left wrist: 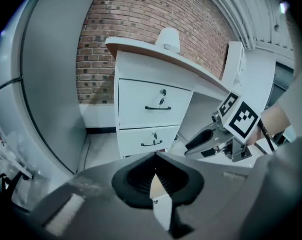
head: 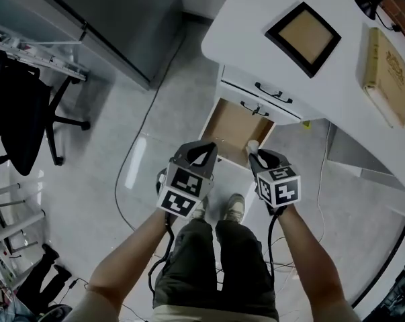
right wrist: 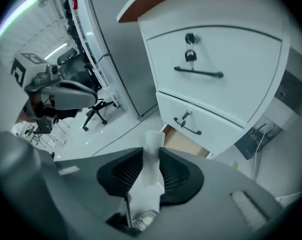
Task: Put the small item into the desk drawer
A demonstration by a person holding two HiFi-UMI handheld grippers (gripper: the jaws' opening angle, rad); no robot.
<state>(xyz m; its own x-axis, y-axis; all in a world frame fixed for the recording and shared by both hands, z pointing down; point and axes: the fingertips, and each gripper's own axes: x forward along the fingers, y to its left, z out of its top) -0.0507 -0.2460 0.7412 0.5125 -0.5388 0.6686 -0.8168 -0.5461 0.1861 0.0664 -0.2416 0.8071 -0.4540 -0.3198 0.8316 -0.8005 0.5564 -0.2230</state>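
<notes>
Bottom white desk drawer with the wooden inside (head: pixel 232 127) is pulled open under the white counter (head: pixel 256 25); my right tongs (right wrist: pixel 152 160) are clamped on the small white tube-shaped item (right wrist: pixel 153 146), hovering by the drawer's front edge; left tongs (left wrist: pixel 156 180) are closed, empty; I reckon what's left is lowering it in and letting go.
</notes>
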